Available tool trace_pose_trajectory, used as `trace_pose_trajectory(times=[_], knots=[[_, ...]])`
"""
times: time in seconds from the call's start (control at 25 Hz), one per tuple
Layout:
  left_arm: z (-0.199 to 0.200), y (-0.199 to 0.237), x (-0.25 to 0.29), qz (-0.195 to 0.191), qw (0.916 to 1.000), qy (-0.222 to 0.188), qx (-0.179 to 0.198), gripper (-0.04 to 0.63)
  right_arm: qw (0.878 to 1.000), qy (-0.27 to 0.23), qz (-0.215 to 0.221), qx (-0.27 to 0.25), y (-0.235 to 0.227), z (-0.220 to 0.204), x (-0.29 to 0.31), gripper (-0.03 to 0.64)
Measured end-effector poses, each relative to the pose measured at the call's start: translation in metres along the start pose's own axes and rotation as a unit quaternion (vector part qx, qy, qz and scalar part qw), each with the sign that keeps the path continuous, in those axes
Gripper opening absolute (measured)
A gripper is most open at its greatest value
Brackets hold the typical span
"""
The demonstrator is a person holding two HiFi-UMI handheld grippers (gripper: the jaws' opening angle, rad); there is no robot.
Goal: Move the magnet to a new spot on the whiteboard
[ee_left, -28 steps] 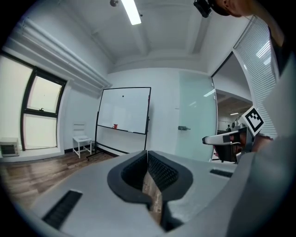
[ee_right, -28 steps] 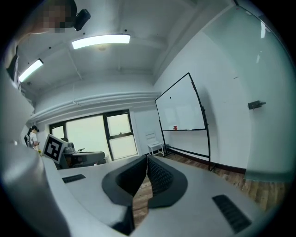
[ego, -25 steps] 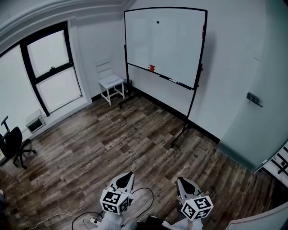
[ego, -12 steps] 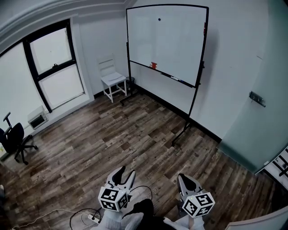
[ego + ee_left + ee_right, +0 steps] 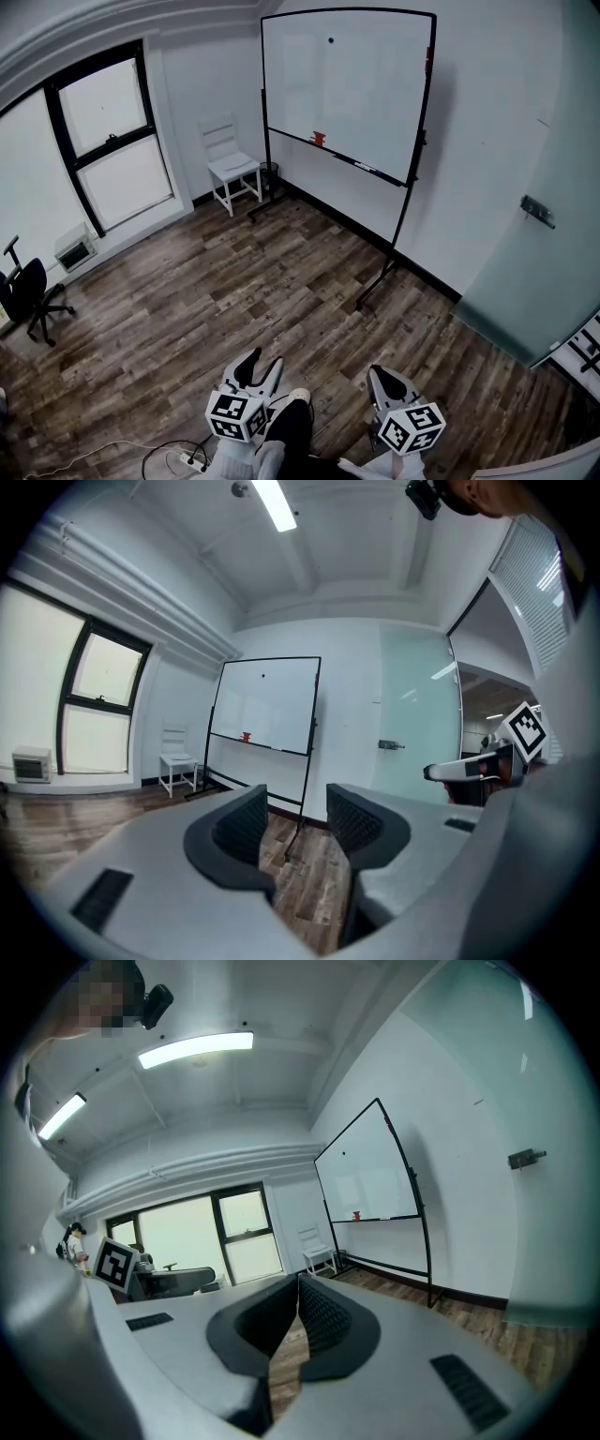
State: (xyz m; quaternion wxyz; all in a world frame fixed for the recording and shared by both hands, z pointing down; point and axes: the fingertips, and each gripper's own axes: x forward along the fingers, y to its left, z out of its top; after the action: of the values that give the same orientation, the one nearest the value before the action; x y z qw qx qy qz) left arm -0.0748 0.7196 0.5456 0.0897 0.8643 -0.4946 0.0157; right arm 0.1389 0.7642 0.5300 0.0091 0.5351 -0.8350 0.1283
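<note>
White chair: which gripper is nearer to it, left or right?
Left. The left gripper stands well short of the white chair; the right gripper is farther away, off to the right.

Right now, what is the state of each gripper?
Left gripper: open; its jaws have just been opening, with nothing between them.
Right gripper: shut, empty.

The floor (image 5: pixel 234 291) is of dark wooden planks. On it stand the whiteboard (image 5: pixel 366 103) on its black frame, a white chair (image 5: pixel 232 169) near it by the wall, and a black office chair (image 5: pixel 28 298) at the left edge. A corded white socket strip (image 5: pixel 184 459) lies at the bottom. A small dark magnet (image 5: pixel 330 40) sits high on the board.
</note>
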Motion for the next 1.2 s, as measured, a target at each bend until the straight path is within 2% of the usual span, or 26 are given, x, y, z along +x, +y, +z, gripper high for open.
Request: trace_pose_trajectory(times=[0.32,0.84,1.2], knots=[[0.004,0.03,0.047,-0.002,1.0,0.004,-0.003,0.192,1.0,0.011,0.007,-0.001,-0.018,0.004,0.059,0.028],[0.047,0.092,0.153,-0.004,1.0,0.006,0.003,0.192,1.0,0.008,-0.017,-0.007,-0.073,0.057,0.168,0.028],[0.058,0.147,0.204,0.003,0.9999,0.016,0.001,0.192,1.0,0.018,-0.018,-0.007,-0.092,0.072,0.243,0.028]])
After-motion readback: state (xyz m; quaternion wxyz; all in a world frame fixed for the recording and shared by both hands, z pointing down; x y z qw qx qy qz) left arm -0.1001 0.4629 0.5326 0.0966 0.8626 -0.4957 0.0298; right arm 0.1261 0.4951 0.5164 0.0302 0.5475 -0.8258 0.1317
